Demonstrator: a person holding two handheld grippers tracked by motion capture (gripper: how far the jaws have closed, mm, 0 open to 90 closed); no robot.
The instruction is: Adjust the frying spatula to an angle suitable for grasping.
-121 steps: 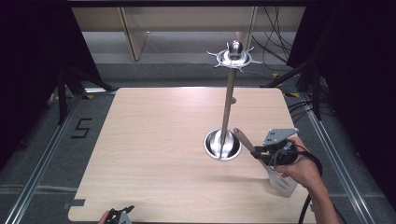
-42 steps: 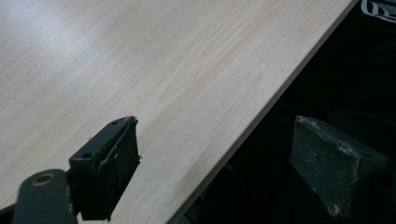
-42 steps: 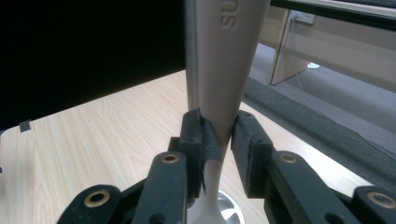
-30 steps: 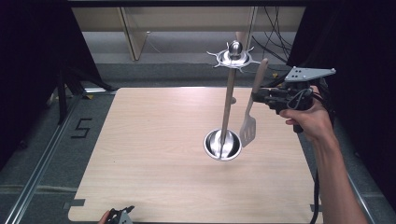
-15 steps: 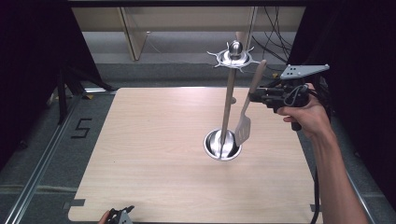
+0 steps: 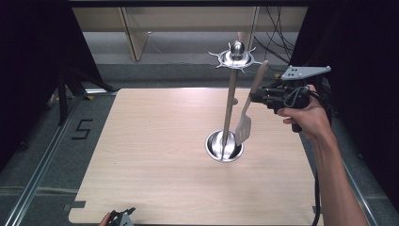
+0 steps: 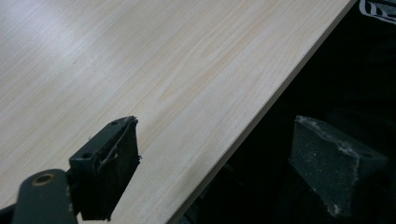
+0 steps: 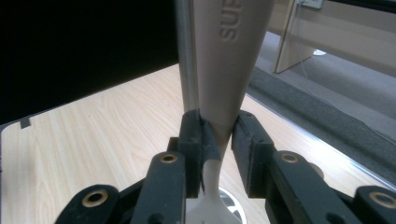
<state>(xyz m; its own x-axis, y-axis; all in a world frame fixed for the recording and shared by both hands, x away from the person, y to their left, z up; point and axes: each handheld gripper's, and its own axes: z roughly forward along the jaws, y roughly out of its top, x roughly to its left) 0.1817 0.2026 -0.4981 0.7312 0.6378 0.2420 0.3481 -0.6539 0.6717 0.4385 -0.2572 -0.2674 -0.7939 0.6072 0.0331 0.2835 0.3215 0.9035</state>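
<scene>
Gripping a spatula (image 6: pixel 248 107) by the neck of its beige handle, your right tool (image 6: pixel 258 97) is raised above the worktop (image 6: pixel 155 155), jaws pinched onto the handle from both sides.

Spatula: hangs tilted, handle end up and past the tool, slotted pale blade below it; in the right gripper view the handle (image 8: pixel 229 60) rises wide above the jaws of the tool (image 8: pixel 218 140) and bears raised lettering, only partly readable.

Stand (image 6: pixel 229 103): metal pole just ahead of the right tool, beyond the spatula; round shiny base (image 6: pixel 224 146) beneath the blade; spiked crown of hooks (image 6: pixel 235 56) above and ahead of the tool. Whether blade and pole touch, you cannot tell.

Your left tool (image 7: pixel 219 172): jaws spread wide, nothing between them, straddling the near edge of the worktop (image 7: pixel 140 70). One jaw lies over the wood, the other past the edge over darkness.
</scene>
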